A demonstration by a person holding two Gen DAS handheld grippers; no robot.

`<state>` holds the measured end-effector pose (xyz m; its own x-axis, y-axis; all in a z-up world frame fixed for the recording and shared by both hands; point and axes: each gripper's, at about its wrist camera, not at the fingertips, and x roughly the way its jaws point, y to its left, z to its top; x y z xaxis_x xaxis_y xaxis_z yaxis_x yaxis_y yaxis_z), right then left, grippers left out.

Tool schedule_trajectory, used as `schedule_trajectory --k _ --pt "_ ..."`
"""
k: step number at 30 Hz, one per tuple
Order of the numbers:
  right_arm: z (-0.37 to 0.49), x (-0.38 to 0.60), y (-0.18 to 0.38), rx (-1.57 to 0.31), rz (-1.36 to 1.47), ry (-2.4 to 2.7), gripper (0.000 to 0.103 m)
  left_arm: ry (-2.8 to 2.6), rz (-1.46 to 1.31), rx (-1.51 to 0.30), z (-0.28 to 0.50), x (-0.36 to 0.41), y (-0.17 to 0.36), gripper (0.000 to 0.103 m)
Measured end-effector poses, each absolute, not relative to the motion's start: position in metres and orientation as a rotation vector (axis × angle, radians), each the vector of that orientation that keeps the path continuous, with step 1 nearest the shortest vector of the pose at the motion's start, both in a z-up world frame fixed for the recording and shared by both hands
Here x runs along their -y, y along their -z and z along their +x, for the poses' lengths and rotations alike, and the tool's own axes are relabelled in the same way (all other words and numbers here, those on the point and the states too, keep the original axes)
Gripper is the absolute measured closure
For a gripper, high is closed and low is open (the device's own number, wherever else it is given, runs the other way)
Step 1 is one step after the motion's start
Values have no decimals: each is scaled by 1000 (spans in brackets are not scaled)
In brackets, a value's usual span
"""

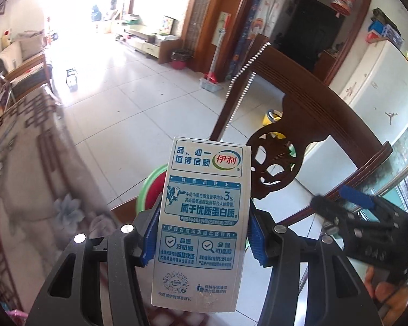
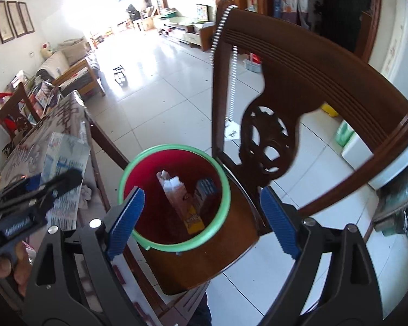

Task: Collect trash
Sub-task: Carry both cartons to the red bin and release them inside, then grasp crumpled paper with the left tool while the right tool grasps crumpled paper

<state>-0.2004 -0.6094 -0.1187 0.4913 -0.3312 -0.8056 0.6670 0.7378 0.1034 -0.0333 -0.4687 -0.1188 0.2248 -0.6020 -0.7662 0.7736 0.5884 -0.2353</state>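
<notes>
The left tool (image 1: 201,233) is pinching a silver-and-blue milk carton (image 1: 201,222) between its ribbed blue pads (image 1: 149,233), holding it upright just in front of the red bin with a green rim (image 2: 220,168). The right tool (image 2: 202,217) is standing spread wide with nothing between its pads (image 2: 126,217), hovering directly above the bin's near rim. The bin is sitting on the seat of a dark wooden chair (image 2: 299,62), and crumpled cartons and wrappers (image 2: 182,198) are lying inside it. Left of the bin, the counter (image 2: 68,116) with its patterned cloth is running away from the camera. Behind the bin, the chair's carved back is rising, and the tiled floor (image 2: 163,76) is stretching beyond it.
</notes>
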Motion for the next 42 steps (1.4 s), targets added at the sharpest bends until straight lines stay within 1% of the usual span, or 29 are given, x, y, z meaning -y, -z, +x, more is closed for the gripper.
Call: schedule_trajectory --k 5,7,10,16,21,25,30,36,42 --pt "-219 611 114 -847 448 671 17 957 207 -950 -28 496 122 51" --pt "-223 609 111 -843 443 675 17 925 201 -965 -23 497 125 33" --pt "-225 602 108 -838 435 671 17 929 159 -983 -19 487 124 32" --pt "-208 581 104 -834 418 613 17 902 132 -940 -23 443 105 34" --pt "-170 546 96 -825 389 503 17 815 57 -912 -29 369 85 34" --pt "-129 505 92 -833 347 386 16 733 50 -893 -29 311 76 34" --pt "-88 446 91 -859 288 250 15 593 13 -883 -18 231 74 35" --pt "-62 383 89 -878 229 141 15 407 -53 -906 -2 128 87 35" --pt "-47 327 88 -910 180 68 13 215 -101 -981 4 31 119 35"
